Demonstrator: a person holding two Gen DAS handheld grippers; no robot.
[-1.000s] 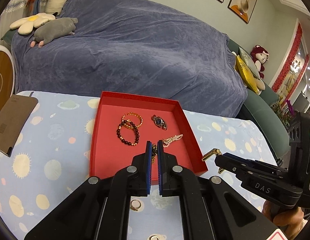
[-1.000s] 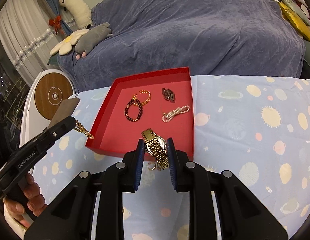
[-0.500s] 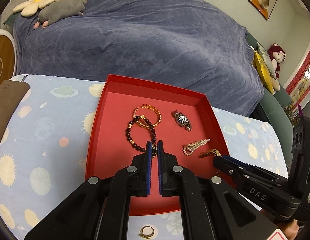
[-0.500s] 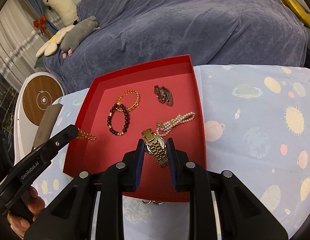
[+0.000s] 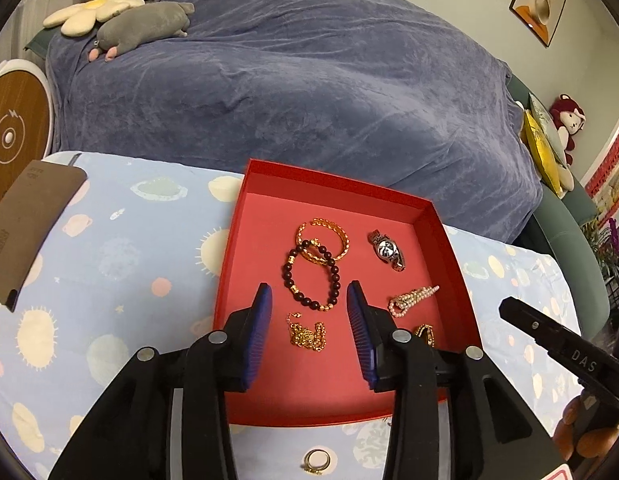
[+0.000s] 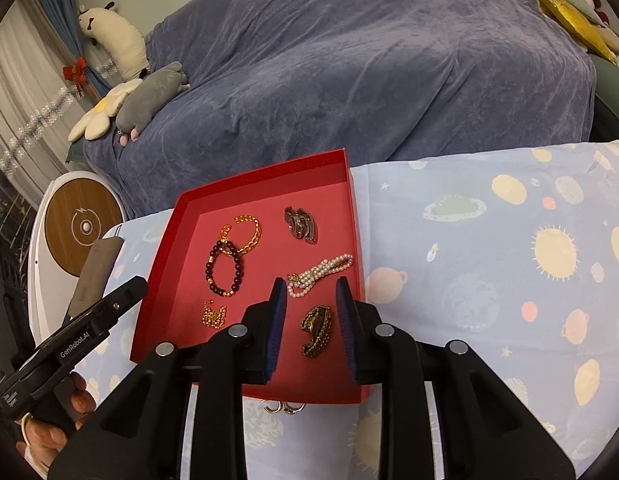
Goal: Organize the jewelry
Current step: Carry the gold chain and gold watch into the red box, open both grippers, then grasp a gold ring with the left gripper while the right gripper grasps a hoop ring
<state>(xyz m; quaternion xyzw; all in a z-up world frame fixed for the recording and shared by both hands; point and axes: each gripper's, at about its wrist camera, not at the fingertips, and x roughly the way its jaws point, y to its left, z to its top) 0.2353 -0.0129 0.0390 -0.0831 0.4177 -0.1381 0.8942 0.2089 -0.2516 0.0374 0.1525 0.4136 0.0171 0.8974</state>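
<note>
A red tray lies on the space-print cloth. In it lie a gold chain, a dark bead bracelet, a gold link bracelet, a silver watch, a pearl bracelet and a gold watch. My left gripper is open over the gold chain. My right gripper is open over the gold watch. Both are empty.
A gold ring lies on the cloth in front of the tray; small rings show at its near edge. A brown card lies at the left. A blue-covered sofa with plush toys stands behind.
Both grippers have opened. The gold chain dropped from the left gripper and the gold watch from the right gripper; both now lie in the tray.
</note>
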